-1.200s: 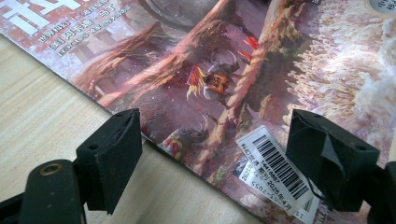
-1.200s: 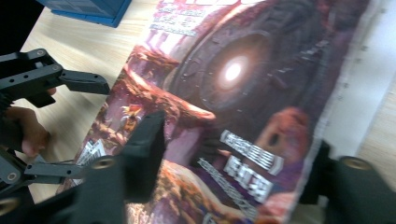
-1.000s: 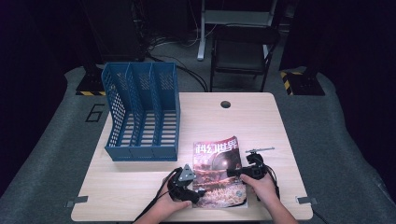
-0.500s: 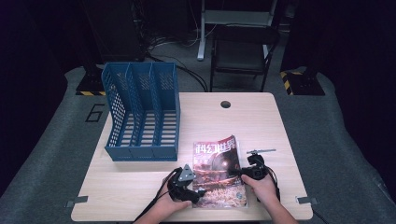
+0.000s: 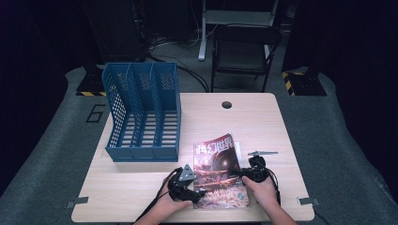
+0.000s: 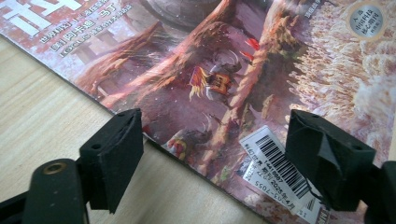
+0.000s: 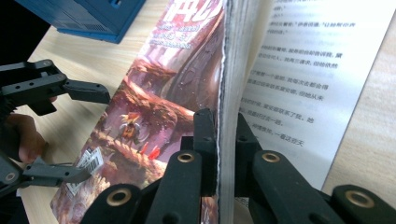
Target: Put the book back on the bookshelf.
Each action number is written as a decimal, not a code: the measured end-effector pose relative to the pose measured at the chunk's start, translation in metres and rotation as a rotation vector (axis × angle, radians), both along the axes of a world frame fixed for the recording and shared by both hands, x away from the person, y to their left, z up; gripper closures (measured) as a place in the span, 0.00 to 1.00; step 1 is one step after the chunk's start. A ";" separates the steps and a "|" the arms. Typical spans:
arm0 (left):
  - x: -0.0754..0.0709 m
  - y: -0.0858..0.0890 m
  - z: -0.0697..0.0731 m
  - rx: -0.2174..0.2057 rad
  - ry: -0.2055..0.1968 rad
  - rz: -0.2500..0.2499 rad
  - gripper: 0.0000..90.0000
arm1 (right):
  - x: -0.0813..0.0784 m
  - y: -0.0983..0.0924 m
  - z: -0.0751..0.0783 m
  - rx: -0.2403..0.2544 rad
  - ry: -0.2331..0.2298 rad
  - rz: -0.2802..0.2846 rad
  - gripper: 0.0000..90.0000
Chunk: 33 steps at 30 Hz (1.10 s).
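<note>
I had the right gripper (image 7: 223, 154), its jaws just closed, clamped on the magazine's (image 5: 218, 171) fore edge to lift the pages, while my left gripper (image 6: 212, 158) stood open over its spine edge, the magazine lying near the blue file rack (image 5: 141, 112).

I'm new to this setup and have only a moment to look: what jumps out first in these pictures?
The colourful magazine at the table's near edge, with the right gripper clamped on its page edges and the left gripper open over its opposite edge. Behind it to the left stands a blue three-slot file rack.
</note>
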State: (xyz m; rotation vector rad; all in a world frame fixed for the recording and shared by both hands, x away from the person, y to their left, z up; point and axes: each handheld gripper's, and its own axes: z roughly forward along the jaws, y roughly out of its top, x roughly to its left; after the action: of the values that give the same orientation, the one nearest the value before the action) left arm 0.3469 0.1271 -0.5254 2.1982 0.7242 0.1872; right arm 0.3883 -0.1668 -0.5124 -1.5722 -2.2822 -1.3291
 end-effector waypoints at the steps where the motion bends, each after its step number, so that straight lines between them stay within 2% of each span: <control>1: 0.001 0.001 0.000 -0.008 0.002 0.004 0.25 | -0.001 0.001 0.001 0.004 -0.003 -0.003 0.95; 3: 0.003 0.002 0.001 -0.019 0.026 0.014 0.27 | -0.003 0.001 0.002 0.003 -0.021 -0.004 0.95; 5: 0.005 0.004 0.002 -0.007 0.024 0.027 0.27 | -0.005 0.002 0.003 -0.001 -0.045 -0.005 0.95; 6: 0.006 0.005 0.003 -0.017 0.041 0.028 0.27 | -0.006 0.003 0.004 0.000 -0.051 -0.009 0.95; 10: 0.010 0.008 0.004 -0.037 0.051 0.054 0.27 | -0.010 0.003 0.007 0.019 -0.090 -0.006 0.95; 15: 0.016 0.011 0.006 -0.048 0.079 0.075 0.27 | -0.015 0.001 0.009 0.054 -0.110 -0.016 0.95; 18: 0.018 0.011 0.005 -0.075 0.105 0.102 0.27 | -0.019 0.000 0.013 0.071 -0.131 -0.020 0.95; 21: 0.020 0.011 0.004 -0.078 0.117 0.101 0.27 | -0.023 -0.001 0.016 0.079 -0.158 -0.017 0.95; 22: 0.021 0.011 0.004 -0.080 0.119 0.100 0.27 | -0.024 0.000 0.017 0.085 -0.154 -0.024 0.95; 24: 0.022 0.010 0.004 -0.085 0.123 0.102 0.25 | -0.025 -0.001 0.018 0.089 -0.180 -0.018 0.95; 25: 0.023 0.009 0.005 -0.080 0.114 0.098 0.25 | -0.026 -0.001 0.018 0.090 -0.183 -0.013 0.95; 26: 0.024 0.009 0.004 -0.086 0.121 0.096 0.24 | -0.028 -0.001 0.019 0.097 -0.176 -0.018 0.95; 33: 0.030 0.006 0.002 -0.123 0.141 0.084 0.17 | -0.035 -0.002 0.024 0.107 -0.232 -0.005 0.95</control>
State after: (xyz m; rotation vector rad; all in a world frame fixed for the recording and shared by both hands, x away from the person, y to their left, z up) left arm 0.3766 0.1336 -0.5234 2.0809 0.8830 0.0292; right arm 0.3536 -0.1693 -0.4885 -1.4598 -2.2865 -1.6846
